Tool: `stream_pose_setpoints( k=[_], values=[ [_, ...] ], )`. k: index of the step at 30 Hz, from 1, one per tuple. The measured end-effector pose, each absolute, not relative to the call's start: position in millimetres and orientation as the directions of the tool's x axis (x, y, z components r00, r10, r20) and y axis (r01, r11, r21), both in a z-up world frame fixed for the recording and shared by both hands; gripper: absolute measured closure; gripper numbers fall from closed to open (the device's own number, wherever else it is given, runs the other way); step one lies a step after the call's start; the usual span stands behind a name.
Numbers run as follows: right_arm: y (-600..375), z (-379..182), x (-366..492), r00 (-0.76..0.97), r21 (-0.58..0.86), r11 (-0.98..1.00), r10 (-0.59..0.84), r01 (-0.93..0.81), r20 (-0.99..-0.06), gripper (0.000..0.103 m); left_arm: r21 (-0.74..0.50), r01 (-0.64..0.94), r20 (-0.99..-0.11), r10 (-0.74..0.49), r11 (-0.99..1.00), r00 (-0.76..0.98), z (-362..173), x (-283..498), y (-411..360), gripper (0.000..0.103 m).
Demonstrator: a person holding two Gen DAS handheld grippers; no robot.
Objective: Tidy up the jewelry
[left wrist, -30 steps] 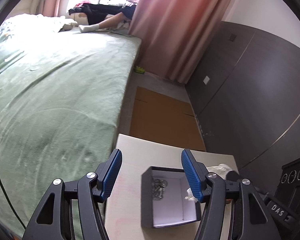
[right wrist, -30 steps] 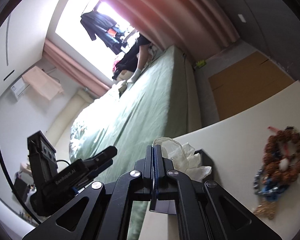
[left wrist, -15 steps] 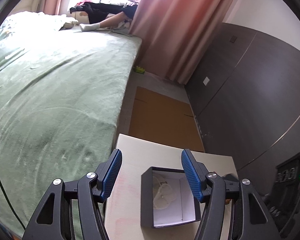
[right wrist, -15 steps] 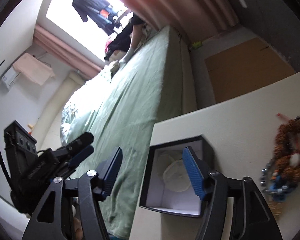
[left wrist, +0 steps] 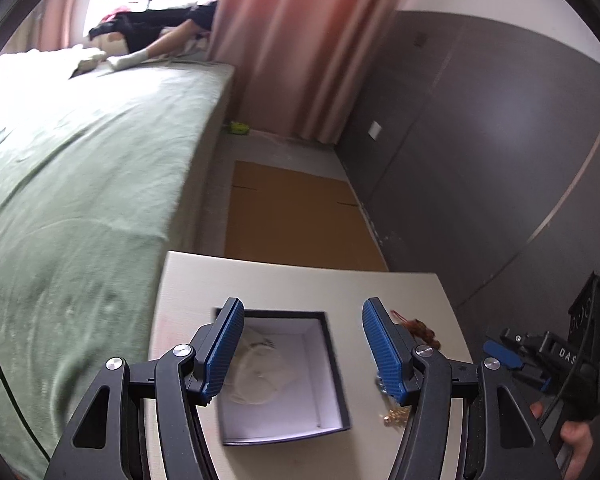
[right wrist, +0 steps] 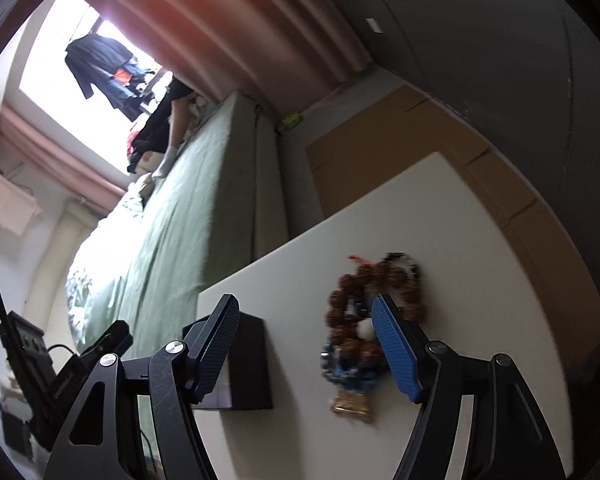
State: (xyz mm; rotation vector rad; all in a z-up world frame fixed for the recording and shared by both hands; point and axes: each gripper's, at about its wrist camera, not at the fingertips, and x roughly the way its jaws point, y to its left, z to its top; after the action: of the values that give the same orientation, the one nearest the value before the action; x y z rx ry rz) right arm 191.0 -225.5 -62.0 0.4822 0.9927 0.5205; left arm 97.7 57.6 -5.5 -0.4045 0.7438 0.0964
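Note:
A black box [left wrist: 336, 372] with a white inside stands on the cream table [left wrist: 300, 288]. In it lies a small clear bag [left wrist: 256, 376] with jewelry. My left gripper [left wrist: 300, 344] hangs open above the box, touching nothing. To the box's right lies a brown bead bracelet [right wrist: 376, 280] with a blue and gold charm [right wrist: 348, 380]. My right gripper [right wrist: 306, 344] is over the table between the box [right wrist: 248, 364] and the bracelet. Its jaws are opening and hold nothing; the bracelet lies below them beside the right finger. In the left wrist view, the bracelet [left wrist: 420, 328] is partly hidden.
A bed with a green cover [left wrist: 80, 180] runs along the table's left side, and a person [left wrist: 160, 36] sits at its far end. Flat cardboard [left wrist: 296, 216] lies on the floor beyond the table. A dark panelled wall [left wrist: 480, 160] closes the right side.
My right gripper went from shut on the clear bag to open, leaving the bag in the box, then swung right over the bracelet. My left gripper shifted right and stayed open.

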Motion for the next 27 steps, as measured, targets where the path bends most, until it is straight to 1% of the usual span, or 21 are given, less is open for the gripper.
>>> stream_pose_setpoints(
  k=[10, 11, 13, 14, 22, 27],
  values=[
    [-273, -75, 195, 0.433, 0.600, 0.792, 0.583, -0.114, -0.687, 0.033, -0.271, -0.077, -0.705, -0.143, 0.959, 0.694, -20, 116, -15, 0.041],
    [-277, -75, 195, 0.431, 0.603, 0.791, 0.582, -0.105, -0.689, 0.033, -0.264, -0.060, -0.707, -0.150, 0.963, 0.691, -22, 117, -21, 0.042],
    [-286, -75, 196, 0.426, 0.608, 0.789, 0.583, -0.092, -0.692, 0.033, -0.242, -0.025, -0.719, -0.162, 0.970, 0.676, -28, 119, -37, 0.048],
    [-290, -75, 196, 0.426, 0.608, 0.789, 0.581, -0.088, -0.693, 0.033, -0.234, -0.012, -0.726, -0.167, 0.972, 0.667, -30, 120, -43, 0.049],
    [-319, -77, 197, 0.431, 0.637, 0.770, 0.589, -0.041, -0.684, 0.034, -0.151, 0.081, -0.805, -0.170, 0.985, 0.568, -64, 126, -96, 0.050],
    [-329, -81, 197, 0.400, 0.666, 0.745, 0.617, -0.022, -0.677, 0.033, -0.141, 0.080, -0.845, -0.162, 0.987, 0.509, -86, 130, -108, 0.050]
  ],
)
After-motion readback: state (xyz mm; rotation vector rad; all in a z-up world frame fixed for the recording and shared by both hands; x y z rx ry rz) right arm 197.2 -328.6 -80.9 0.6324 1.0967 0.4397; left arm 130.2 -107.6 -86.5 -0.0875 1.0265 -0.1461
